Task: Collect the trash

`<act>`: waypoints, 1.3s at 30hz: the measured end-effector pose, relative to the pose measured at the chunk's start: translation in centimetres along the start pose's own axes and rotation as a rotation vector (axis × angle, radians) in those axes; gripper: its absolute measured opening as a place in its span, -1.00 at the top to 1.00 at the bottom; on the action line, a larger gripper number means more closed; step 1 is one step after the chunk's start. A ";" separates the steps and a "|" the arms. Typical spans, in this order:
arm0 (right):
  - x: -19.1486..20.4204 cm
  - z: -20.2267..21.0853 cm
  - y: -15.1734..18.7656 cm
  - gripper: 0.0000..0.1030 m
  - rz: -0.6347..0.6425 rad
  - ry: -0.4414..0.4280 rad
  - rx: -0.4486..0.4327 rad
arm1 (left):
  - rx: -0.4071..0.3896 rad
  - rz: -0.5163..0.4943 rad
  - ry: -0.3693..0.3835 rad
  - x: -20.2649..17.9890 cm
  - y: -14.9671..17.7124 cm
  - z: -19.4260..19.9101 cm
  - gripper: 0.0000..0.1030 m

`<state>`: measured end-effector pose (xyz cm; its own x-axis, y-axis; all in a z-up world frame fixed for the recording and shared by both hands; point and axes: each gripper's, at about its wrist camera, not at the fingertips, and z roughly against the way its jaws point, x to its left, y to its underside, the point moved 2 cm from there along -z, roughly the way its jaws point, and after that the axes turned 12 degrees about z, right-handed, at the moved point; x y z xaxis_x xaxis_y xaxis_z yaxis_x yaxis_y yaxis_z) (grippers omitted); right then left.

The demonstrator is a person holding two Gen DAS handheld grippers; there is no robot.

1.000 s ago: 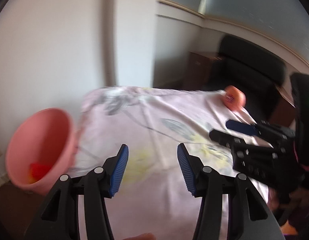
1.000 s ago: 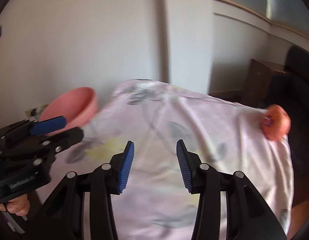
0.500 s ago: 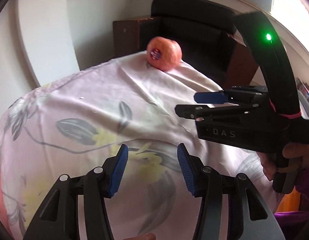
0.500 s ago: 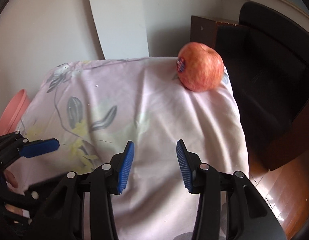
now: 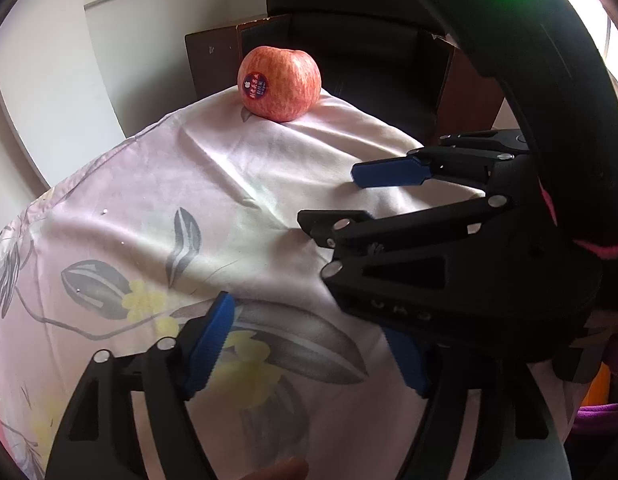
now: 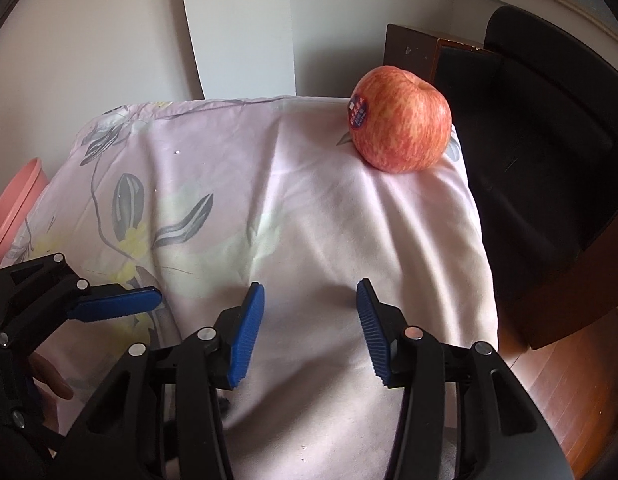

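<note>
Both grippers, left gripper and right gripper, are opening with nothing between them, so a clumsy nudge could roll the apple off the far right corner of the floral cloth.

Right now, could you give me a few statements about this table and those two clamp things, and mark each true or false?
1. The apple sits on the flowered cloth near its far corner. True.
2. The right gripper is clamped on the apple. False: its jaws are opening, with nothing between them.
3. The apple carries a sticker. True.
4. The left gripper holds a crumpled wrapper. False: its jaws are opening over bare cloth.
5. The pink bin stands on the cloth. False: it is beside the table edge.
</note>
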<state>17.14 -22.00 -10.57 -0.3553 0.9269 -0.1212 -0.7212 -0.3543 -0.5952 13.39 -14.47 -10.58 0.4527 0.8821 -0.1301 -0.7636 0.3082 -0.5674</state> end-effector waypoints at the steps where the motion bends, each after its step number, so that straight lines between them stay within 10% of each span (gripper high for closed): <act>1: 0.0 0.0 0.0 -0.03 0.008 0.010 0.003 | 0.006 0.002 0.002 -0.2 0.0 -0.2 -0.60; 3: -0.6 -0.2 0.1 -0.40 -0.017 0.038 0.020 | 0.017 -0.003 0.000 -0.6 -0.2 -0.6 -0.80; 12: -0.5 -0.9 0.0 -0.86 0.013 0.011 0.044 | 0.030 0.016 -0.010 -0.8 -0.3 -1.0 -0.93; 39: -0.3 -0.9 0.0 -0.90 0.010 0.003 0.045 | 0.031 0.016 -0.010 -0.6 -0.5 -1.1 -0.93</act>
<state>17.84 -22.19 -11.25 -0.3608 0.9237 -0.1292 -0.7439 -0.3685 -0.5574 13.98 -15.55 -11.14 0.4364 0.8902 -0.1310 -0.7845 0.3051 -0.5399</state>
